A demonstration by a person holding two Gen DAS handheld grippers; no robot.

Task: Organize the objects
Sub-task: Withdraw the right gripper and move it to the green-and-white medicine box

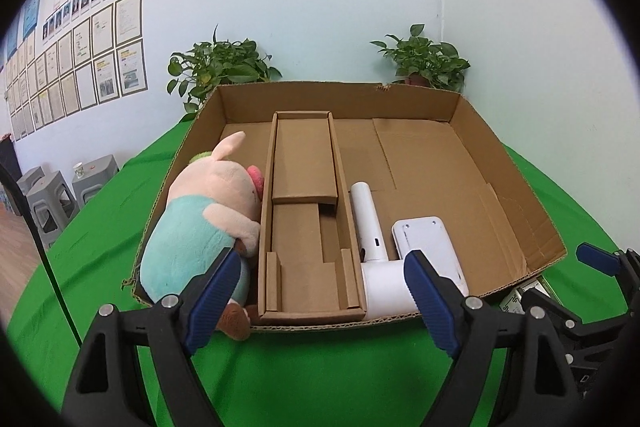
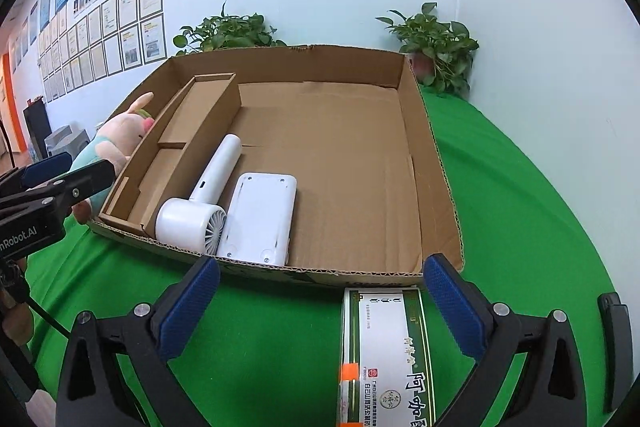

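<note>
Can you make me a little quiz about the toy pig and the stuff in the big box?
1. True or false: the plush pig lies on the green cloth outside the cardboard tray.
2. Which white thing touches the narrow inner box? A) the hair dryer B) the flat white device C) neither
3. Fill in: the printed green and white carton lies on the cloth between the open fingers of the ___ gripper.

Key:
1. False, it lies inside the tray, left of the inner box.
2. A
3. right
</note>
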